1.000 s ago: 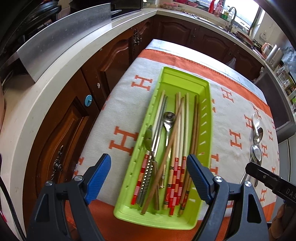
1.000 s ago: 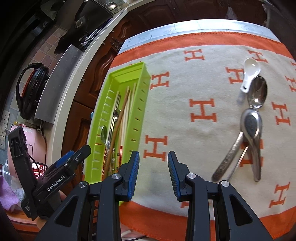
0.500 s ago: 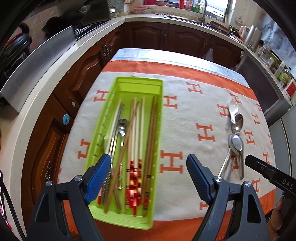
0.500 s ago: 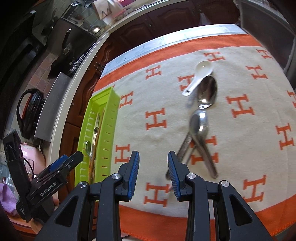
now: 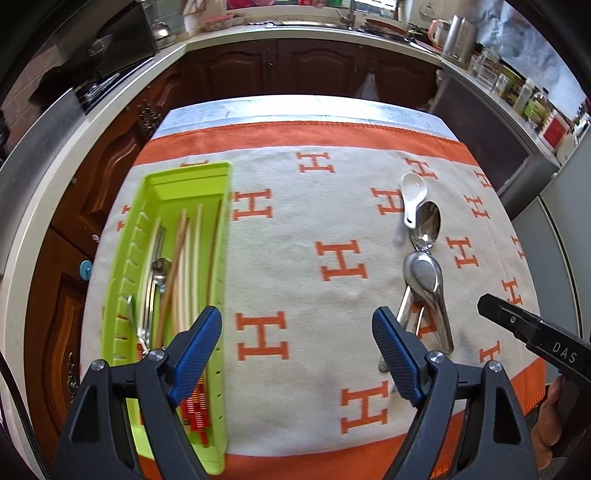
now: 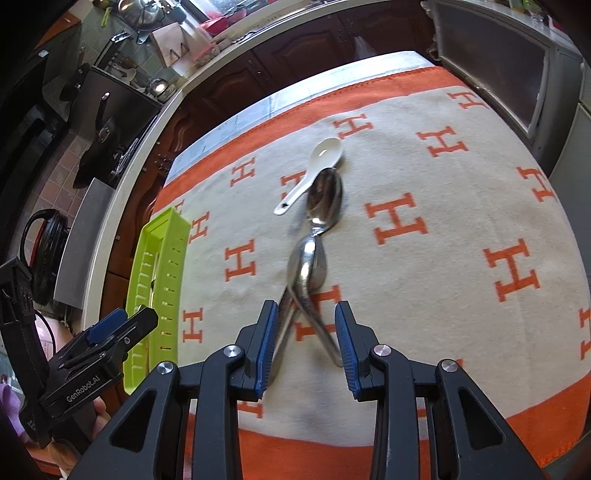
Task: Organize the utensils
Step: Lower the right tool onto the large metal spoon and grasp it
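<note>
Spoons (image 6: 308, 266) lie in a pile on the cloth (image 6: 443, 177), handles between the right claw (image 6: 304, 345) (open, holding nothing). Left claw (image 5: 297, 352) gapes wide, beside the green tray (image 5: 122, 295).

Dark wooden cabinets (image 5: 295, 70) under pale countertop (image 5: 314, 35), daylit kitchen.

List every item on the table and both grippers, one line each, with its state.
green tray: holds chopsticks and cutlery
white spoon: loose on cloth, bowl up
steel spoons: loose on cloth, handles crossed
left gripper: open, empty
right gripper: open, straddling the spoon handles
</note>
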Demonstrator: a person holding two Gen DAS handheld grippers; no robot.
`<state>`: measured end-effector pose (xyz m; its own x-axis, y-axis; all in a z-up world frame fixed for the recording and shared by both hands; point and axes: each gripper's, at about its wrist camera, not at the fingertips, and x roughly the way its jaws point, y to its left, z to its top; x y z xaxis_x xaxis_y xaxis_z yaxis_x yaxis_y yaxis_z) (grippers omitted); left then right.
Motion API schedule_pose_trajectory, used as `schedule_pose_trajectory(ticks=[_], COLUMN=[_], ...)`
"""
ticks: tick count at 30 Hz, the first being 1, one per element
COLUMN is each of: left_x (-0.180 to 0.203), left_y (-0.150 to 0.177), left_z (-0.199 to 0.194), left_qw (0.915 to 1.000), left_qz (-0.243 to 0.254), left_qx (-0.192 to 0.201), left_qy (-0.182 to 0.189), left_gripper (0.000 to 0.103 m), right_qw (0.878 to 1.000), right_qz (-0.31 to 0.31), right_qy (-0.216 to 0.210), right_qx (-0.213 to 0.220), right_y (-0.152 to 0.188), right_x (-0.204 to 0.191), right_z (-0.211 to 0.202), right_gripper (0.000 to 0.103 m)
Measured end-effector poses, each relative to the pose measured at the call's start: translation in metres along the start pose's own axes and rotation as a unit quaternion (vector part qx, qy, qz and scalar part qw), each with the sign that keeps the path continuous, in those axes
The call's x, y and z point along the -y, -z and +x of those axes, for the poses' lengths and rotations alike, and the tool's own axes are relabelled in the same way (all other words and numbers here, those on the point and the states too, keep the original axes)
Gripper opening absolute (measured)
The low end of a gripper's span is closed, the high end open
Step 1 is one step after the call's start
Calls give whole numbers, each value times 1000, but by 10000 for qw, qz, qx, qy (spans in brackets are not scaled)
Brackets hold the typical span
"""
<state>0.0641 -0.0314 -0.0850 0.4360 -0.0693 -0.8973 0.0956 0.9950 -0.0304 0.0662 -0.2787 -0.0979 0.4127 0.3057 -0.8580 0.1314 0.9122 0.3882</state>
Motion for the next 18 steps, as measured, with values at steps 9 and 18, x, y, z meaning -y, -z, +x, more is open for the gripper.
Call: schedule_pose_trajectory(ticks=[9, 18], left_x=[26, 38], left_y=[-12, -4], left_z=[29, 48], left_qw=[9984, 9960], left_qz=[244, 415], left_qx=[-374, -682], left_qy=[339, 393], left_gripper=[82, 82], right_qw=[9996, 9996], right_qz=[262, 129], right_qy=[121, -177], right_qx=[8, -193], right_y=[-5, -8], right_x=[30, 27], right_z=[10, 27], right_gripper=[32, 32])
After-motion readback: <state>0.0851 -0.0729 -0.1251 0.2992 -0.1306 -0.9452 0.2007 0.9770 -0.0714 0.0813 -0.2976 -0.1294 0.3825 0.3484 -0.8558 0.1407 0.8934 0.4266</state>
